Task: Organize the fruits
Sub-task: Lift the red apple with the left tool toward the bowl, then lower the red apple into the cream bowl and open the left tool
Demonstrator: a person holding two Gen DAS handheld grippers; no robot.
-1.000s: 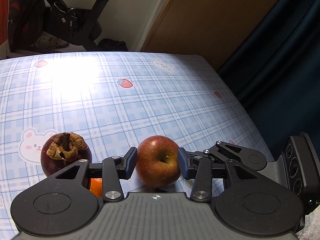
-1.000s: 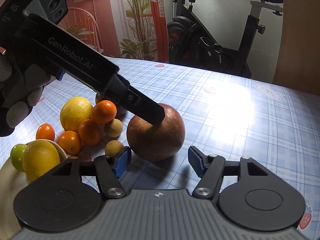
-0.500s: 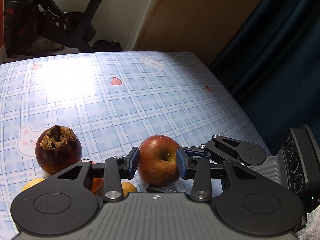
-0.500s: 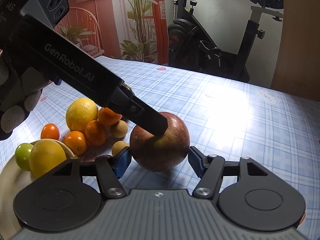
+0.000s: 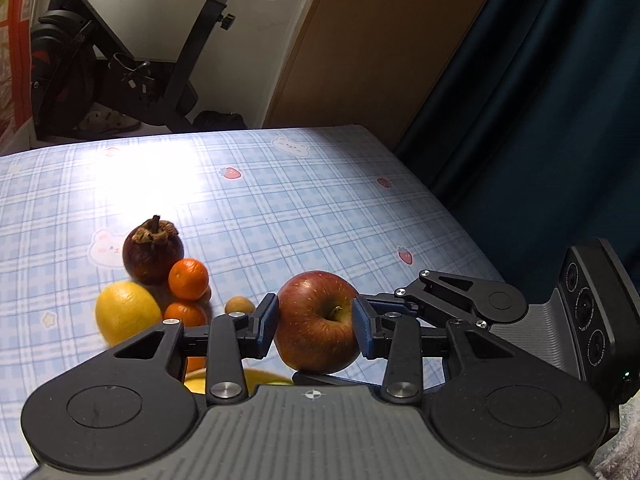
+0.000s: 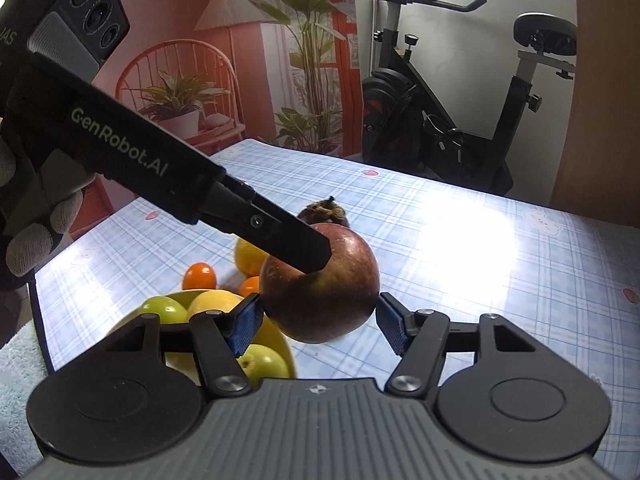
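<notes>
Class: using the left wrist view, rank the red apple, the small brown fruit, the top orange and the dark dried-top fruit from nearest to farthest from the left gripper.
1. Red apple: between the left gripper's pads.
2. Small brown fruit: just left of the gripper.
3. Top orange: farther left.
4. Dark dried-top fruit: farthest, upper left.

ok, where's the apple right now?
The apple is clamped in the left tongs, lifted off the table, right of the oranges. In the right wrist view it hangs between the right tongs, beside the yellow bowl.

Tablecloth (image 5: 304, 208) bare ahead, rightward; fruit cluster (image 5: 160, 280) and yellow bowl (image 6: 280, 344) crowd left side.
</notes>
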